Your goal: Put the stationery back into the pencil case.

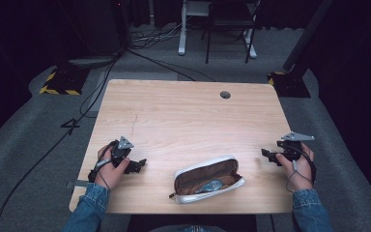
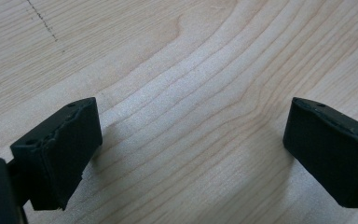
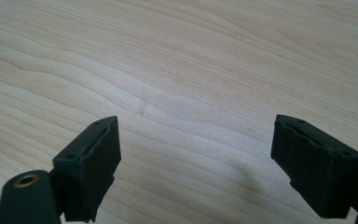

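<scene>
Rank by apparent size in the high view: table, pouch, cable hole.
1. table
2. pouch, open, near the front edge
3. cable hole, farther from the camera, yet clearly the smallest

- Table (image 1: 183, 116): pale wood with wavy brown grain.
- Pencil case (image 1: 207, 180): silver-white outside, brown lining, something blue-grey inside.
- Grippers, left (image 1: 140, 164) and right (image 1: 266, 154): black, each topped by a grey plate.
- Sleeves (image 1: 89, 208): blue denim.
- Floor (image 1: 24, 145): grey carpet.

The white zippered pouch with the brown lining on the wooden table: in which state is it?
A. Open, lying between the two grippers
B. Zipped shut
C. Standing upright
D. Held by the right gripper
A: the white zippered pouch lies unzipped, its brown lining showing, with the left gripper and the right gripper apart from it on either side.
</scene>
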### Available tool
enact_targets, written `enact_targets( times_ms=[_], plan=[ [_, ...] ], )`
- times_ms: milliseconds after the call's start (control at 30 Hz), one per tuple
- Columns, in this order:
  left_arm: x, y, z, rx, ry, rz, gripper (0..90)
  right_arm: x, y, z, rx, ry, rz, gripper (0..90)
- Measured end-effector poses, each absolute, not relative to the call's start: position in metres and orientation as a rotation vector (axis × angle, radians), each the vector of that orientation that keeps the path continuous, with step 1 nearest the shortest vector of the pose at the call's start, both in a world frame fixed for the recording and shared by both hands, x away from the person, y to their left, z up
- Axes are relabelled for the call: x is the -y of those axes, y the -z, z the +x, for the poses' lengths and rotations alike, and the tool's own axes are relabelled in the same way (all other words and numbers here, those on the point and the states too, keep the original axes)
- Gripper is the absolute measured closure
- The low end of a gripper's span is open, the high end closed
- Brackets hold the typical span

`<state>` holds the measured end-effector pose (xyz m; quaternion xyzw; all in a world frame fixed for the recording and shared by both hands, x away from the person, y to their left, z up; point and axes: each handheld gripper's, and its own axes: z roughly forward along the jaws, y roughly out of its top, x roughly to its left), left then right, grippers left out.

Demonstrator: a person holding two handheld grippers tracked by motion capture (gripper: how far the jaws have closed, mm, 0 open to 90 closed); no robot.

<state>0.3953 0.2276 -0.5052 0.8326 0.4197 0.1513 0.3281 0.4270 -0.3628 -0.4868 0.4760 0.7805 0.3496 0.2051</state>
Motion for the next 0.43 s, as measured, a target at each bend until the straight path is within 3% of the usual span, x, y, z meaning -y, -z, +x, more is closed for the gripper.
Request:
enact_targets(
  times_ms=[433],
  plan=[
    [-0.228, 0.505, 0.396, -1.095, -0.393, 2.184, 4.4, 0.362, 0.504, 0.431, -2.133, -0.92, 1.376, 11.1]
  ],
)
